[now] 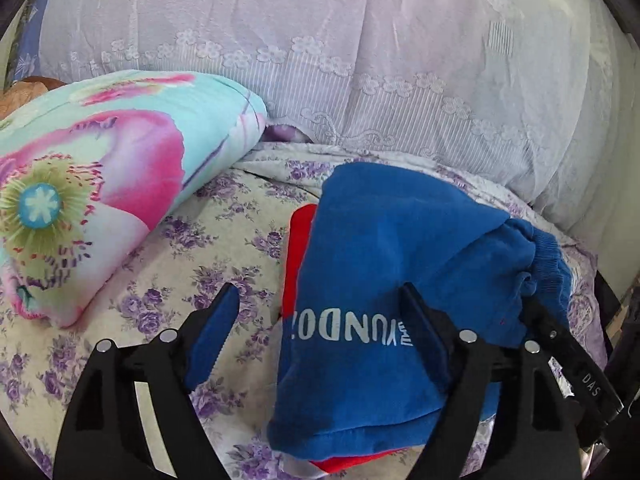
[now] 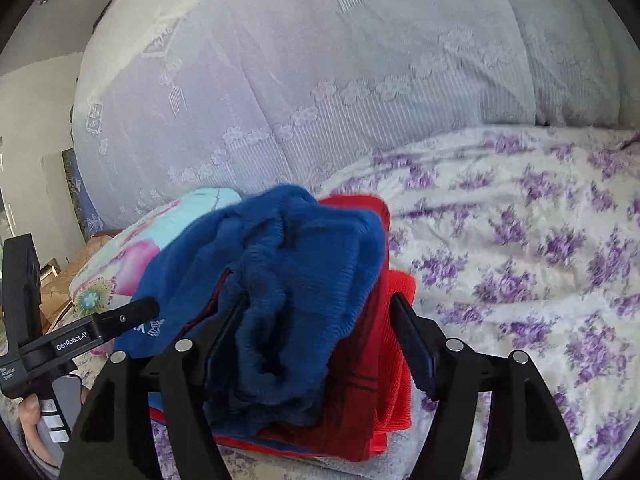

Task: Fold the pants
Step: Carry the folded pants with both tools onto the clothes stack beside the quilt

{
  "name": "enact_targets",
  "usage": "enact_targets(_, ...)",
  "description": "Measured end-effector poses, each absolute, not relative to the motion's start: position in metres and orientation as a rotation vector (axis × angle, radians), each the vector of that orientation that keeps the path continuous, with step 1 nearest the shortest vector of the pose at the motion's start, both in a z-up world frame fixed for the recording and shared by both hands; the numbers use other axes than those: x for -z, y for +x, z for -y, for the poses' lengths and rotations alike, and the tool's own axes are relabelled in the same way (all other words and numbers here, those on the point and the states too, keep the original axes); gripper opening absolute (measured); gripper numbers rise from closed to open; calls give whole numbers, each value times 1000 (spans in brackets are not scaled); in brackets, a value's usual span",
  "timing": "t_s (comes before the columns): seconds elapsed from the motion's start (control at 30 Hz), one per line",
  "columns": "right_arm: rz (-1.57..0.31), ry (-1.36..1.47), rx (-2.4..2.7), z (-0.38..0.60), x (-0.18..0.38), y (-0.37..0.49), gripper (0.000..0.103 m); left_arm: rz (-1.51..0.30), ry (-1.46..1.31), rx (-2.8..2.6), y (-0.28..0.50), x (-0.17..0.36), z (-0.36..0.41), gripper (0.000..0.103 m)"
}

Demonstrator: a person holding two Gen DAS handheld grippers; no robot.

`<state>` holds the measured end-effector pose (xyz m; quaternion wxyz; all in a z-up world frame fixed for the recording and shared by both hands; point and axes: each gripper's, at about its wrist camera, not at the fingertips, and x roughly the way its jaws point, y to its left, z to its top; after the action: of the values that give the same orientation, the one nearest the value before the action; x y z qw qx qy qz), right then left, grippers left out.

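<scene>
The blue and red pants [image 1: 384, 264] lie folded in a bundle on the floral bedsheet [image 1: 224, 248], white lettering facing up. My left gripper [image 1: 320, 300] is open; its right finger [image 1: 424, 332] rests on the blue fabric, its left finger [image 1: 216, 328] is over the sheet. In the right wrist view the bunched blue waistband and red layers [image 2: 296, 280] sit between the fingers of my right gripper [image 2: 320, 312], whose jaws stand apart around the bundle. The right gripper's body shows in the left wrist view [image 1: 568, 360], and the left gripper's in the right wrist view [image 2: 80, 340].
A folded floral quilt in turquoise and pink [image 1: 92, 184] lies to the left of the pants. A large bedding pile under white lace [image 1: 360, 60] rises behind. The sheet stretches to the right [image 2: 520, 260].
</scene>
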<state>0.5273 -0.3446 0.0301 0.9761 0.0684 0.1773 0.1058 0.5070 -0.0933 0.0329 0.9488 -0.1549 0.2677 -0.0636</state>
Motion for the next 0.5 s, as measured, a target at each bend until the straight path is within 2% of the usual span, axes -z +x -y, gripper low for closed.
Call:
enact_targets(0.1, -193, 51, -155, 330, -58, 492, 73, -474, -293, 110, 488, -53, 90, 77)
enact_targets(0.2, -133, -4, -180, 314, -70, 475, 70, -466, -316, 147, 480, -65, 90, 77)
enact_targets(0.23, -141, -4, -211, 311, -70, 475, 68, -483, -311, 165, 481, -64, 93, 77)
enact_targets(0.3, -209, -23, -257, 300, -59, 486, 56, -508, -285, 178, 484, -58, 102, 77)
enact_targets(0.33, -257, -44, -244, 295, -52, 496, 54, -530, -246, 163, 488, -51, 109, 77)
enact_targets(0.4, -361, -43, -194, 298, -29, 521, 56, -598, -175, 138, 501, -33, 121, 78)
enact_targets(0.5, -364, -54, -170, 308, -15, 530, 55, -640, -241, 185, 513, -12, 117, 79)
